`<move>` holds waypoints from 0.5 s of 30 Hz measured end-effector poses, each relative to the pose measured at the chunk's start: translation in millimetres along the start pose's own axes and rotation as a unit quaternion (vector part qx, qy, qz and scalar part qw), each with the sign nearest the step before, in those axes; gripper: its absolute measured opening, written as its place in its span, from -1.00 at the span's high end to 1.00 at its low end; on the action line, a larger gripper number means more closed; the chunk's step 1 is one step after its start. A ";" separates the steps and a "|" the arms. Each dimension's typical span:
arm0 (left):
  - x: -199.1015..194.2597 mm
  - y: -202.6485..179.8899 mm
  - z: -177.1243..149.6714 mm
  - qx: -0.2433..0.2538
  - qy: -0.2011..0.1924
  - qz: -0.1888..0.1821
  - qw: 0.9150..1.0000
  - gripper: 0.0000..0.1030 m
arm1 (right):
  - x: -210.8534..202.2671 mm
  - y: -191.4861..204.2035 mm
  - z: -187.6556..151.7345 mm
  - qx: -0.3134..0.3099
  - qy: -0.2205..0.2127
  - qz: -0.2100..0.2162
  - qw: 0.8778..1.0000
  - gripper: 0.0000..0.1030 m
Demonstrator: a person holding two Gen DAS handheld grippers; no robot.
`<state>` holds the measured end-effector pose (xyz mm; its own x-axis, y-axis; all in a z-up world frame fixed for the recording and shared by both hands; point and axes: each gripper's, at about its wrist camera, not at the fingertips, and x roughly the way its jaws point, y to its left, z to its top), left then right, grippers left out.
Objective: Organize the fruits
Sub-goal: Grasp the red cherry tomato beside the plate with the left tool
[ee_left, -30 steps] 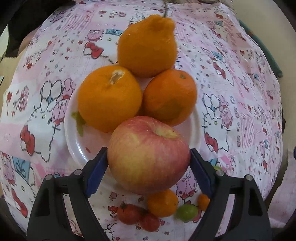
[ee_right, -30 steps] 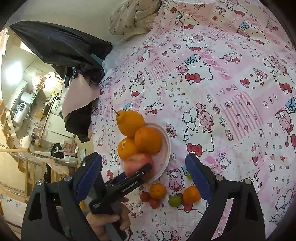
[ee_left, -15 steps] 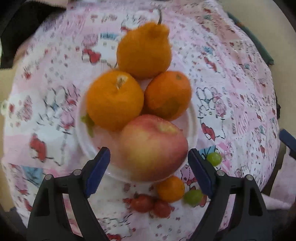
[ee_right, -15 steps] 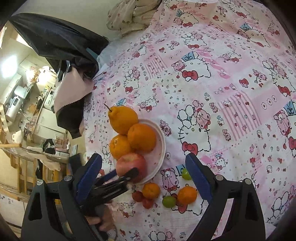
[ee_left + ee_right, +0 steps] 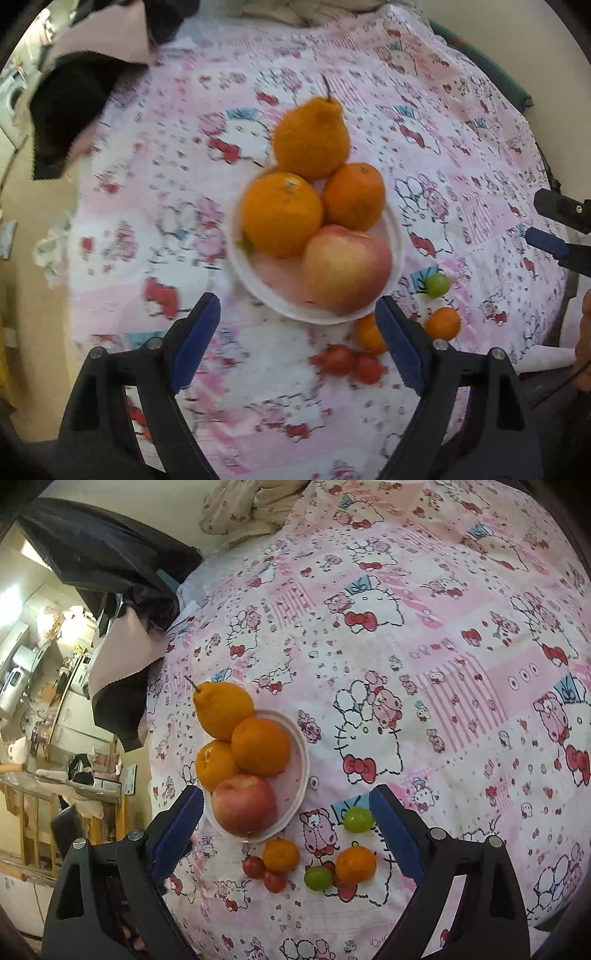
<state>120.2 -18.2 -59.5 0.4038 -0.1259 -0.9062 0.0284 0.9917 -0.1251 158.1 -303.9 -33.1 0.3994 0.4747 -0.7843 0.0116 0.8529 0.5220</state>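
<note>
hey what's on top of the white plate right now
The white plate holds four fruits: an apple at the near edge, two round oranges behind it, and a pear-shaped orange fruit overhanging the far rim. The plate under them is hidden.

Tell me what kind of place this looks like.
Probably a home: a cartoon-print pink tablecloth under a white plate of fruit, clothes draped at the edge, and kitchen appliances in the background room.
</note>
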 end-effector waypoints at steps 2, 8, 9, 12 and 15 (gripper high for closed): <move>-7.1 4.8 -2.7 -0.003 -0.013 0.009 1.000 -0.62 | -2.5 -1.8 -2.3 0.002 -0.005 -0.005 1.000 -0.82; -18.3 10.1 -13.7 -0.015 -0.041 0.030 0.999 -0.62 | -0.9 -7.7 -13.4 -0.004 -0.001 -0.025 1.000 -0.82; -17.5 10.2 -16.0 -0.015 -0.040 0.031 0.999 -0.62 | 0.5 -8.1 -15.4 -0.009 0.001 -0.032 0.999 -0.82; -13.8 11.0 -20.8 -0.021 -0.040 0.041 0.998 -0.62 | 2.4 -10.3 -23.3 -0.016 -0.007 -0.058 0.998 -0.82; -9.0 14.3 -26.1 -0.039 -0.037 0.046 0.998 -0.62 | 7.4 -11.6 -32.8 -0.022 -0.006 -0.075 0.997 -0.82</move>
<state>93.1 -3.5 -63.7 0.4681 -0.0295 -0.8832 -0.0813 0.9938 -0.0763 130.9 -303.1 -55.9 0.4073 0.3382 -0.8484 0.0329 0.9229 0.3837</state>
